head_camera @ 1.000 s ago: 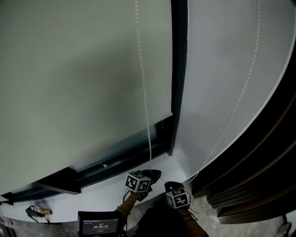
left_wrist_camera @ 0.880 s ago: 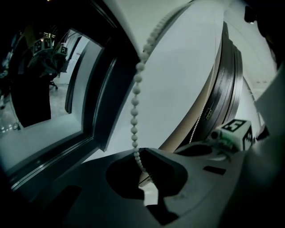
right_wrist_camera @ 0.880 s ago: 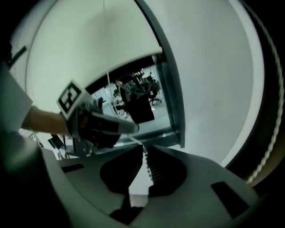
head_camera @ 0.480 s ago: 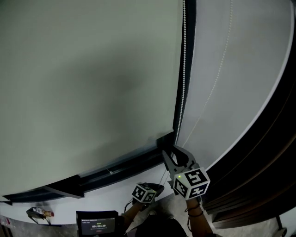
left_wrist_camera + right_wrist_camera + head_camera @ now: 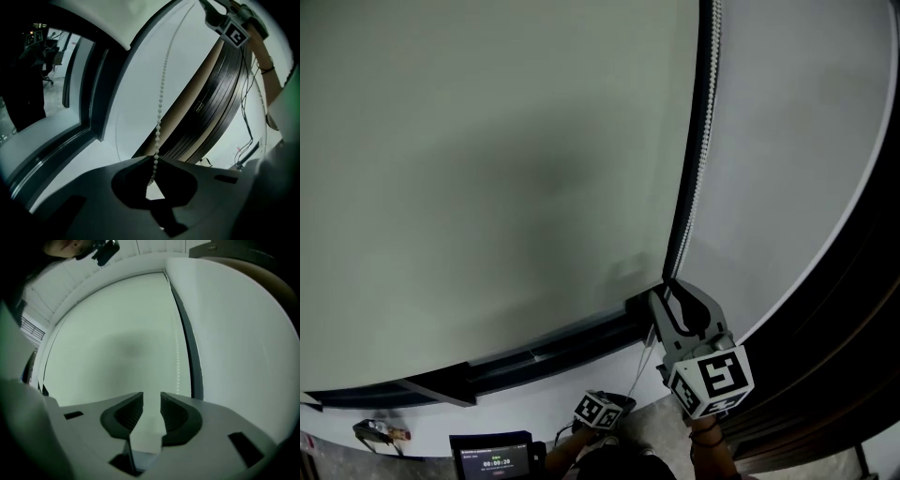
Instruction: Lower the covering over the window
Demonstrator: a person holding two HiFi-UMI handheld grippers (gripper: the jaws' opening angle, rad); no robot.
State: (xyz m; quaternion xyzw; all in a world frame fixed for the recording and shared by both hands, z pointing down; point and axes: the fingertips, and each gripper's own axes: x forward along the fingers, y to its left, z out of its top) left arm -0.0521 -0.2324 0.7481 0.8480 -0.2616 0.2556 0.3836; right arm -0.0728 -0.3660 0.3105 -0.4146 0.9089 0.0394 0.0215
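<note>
Hanging over nearly the whole window, the roller blind [image 5: 487, 187] is a plain, pale grey-green sheet, smooth and unpatterned, with a soft shadow across its middle. Its lower edge lies just above the dark window frame [image 5: 553, 339], leaving only a narrow strip uncovered there. From the left tool view, that strip shows as glass [image 5: 42, 112] under the blind's bottom edge.

A white bead chain [image 5: 701, 150] runs down the dark upright along the blind's right side, between the blind and a white panel [image 5: 787, 141]. Below the frame, the chain continues as a thin line towards the bottom of the head view.

The left tool [image 5: 154, 159] sits low, near the pale sill [image 5: 534, 394]. Its jaws are closed together on the bead chain, and the beads rise straight out of the point where the tips meet.

The right tool [image 5: 675, 292] is held higher, at the blind's lower right corner and close against the upright. Its jaws have just been opening and now stand wide apart, with nothing between them. In the right tool view, the chain hangs beyond the gap and slightly to its right.
</note>
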